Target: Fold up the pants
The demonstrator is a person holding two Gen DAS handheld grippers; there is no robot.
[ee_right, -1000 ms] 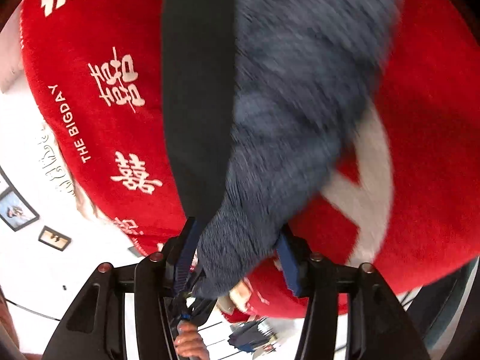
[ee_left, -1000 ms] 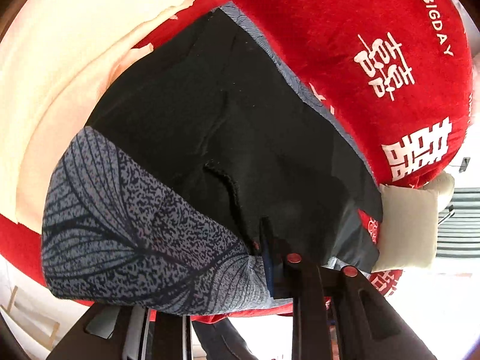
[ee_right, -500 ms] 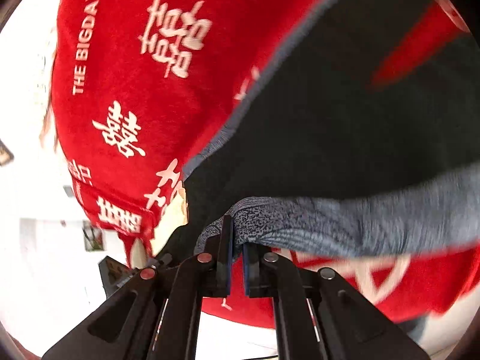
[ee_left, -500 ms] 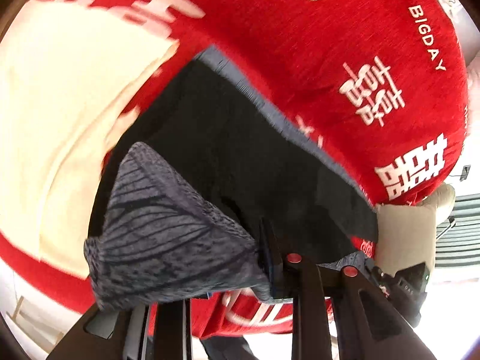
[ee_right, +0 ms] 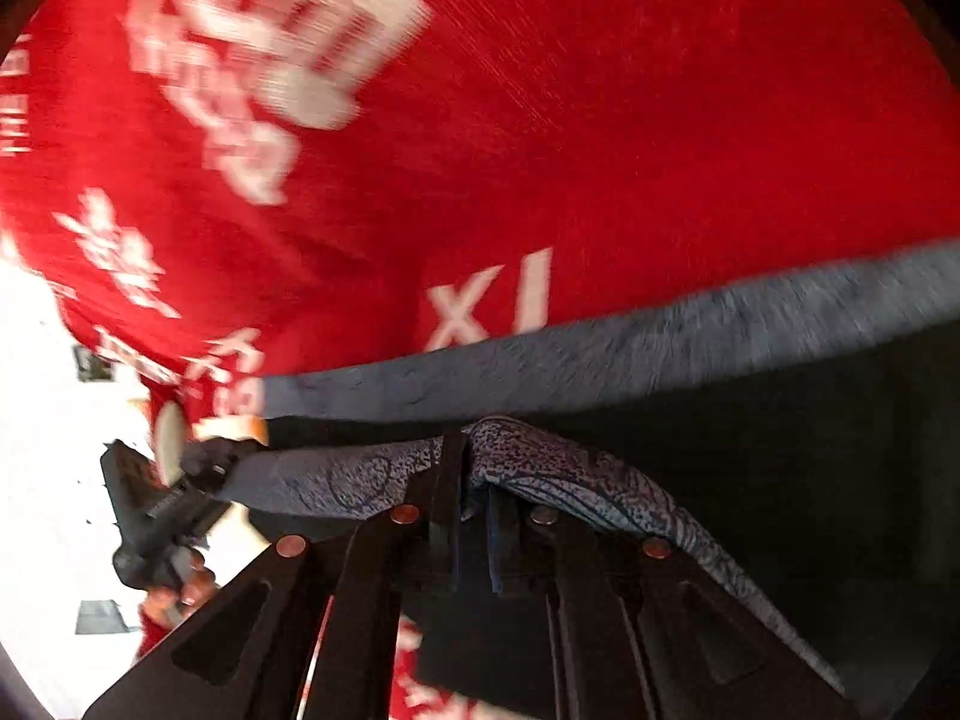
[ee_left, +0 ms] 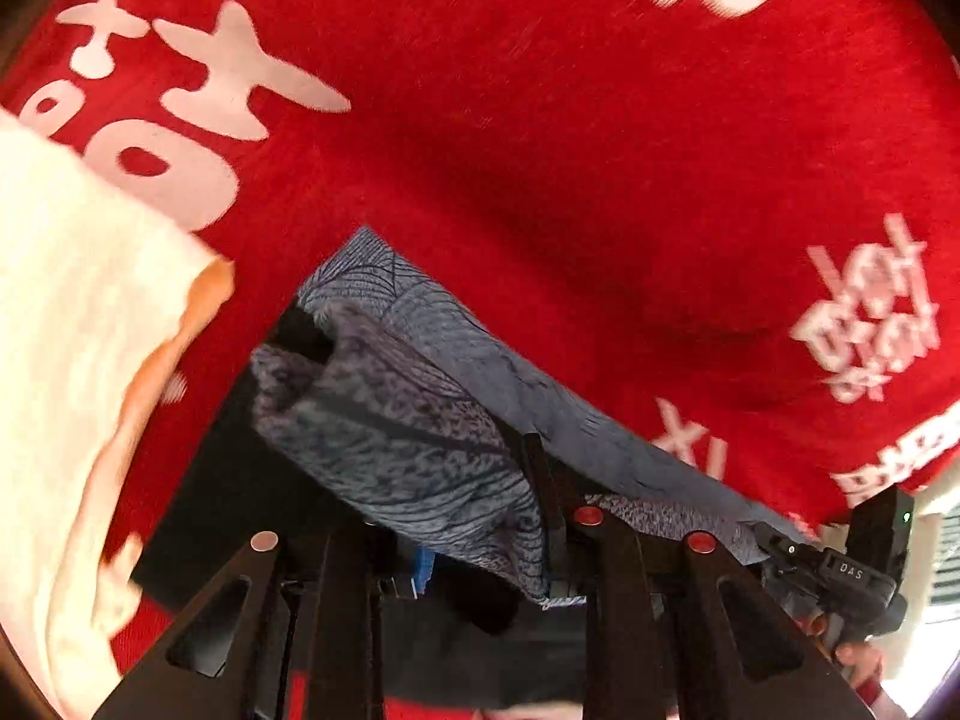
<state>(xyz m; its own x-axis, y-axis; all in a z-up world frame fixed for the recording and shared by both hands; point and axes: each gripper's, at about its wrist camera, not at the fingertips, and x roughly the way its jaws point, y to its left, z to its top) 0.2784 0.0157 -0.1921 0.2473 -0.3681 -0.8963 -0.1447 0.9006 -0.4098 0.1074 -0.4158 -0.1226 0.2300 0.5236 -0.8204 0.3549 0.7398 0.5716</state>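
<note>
The pants (ee_left: pixel 420 420) are grey-blue with a dark leaf print outside and black inside; they lie on a red blanket (ee_left: pixel 540 150). My left gripper (ee_left: pixel 474 540) pinches a bunched fold of the printed fabric, and its jaws are opening slightly. My right gripper (ee_right: pixel 474 480) is shut on a thin edge of the pants (ee_right: pixel 600 354), its jaws just starting to open. The cloth stretches taut between the two grippers. The right gripper (ee_left: pixel 840 570) shows at the left view's lower right. The left gripper (ee_right: pixel 156 510) shows at the right view's left edge, with a person's fingers on it.
A cream cloth (ee_left: pixel 72 360) lies on the blanket's left side. White characters are printed over the red blanket (ee_right: pixel 540 120). The blanket's edge drops off behind the left gripper, with a bright white room beyond. Both views are motion-blurred.
The right gripper went from open around the cloth to shut on an edge. Both grippers swept the held edge across the blanket, folding printed fabric over the black inside.
</note>
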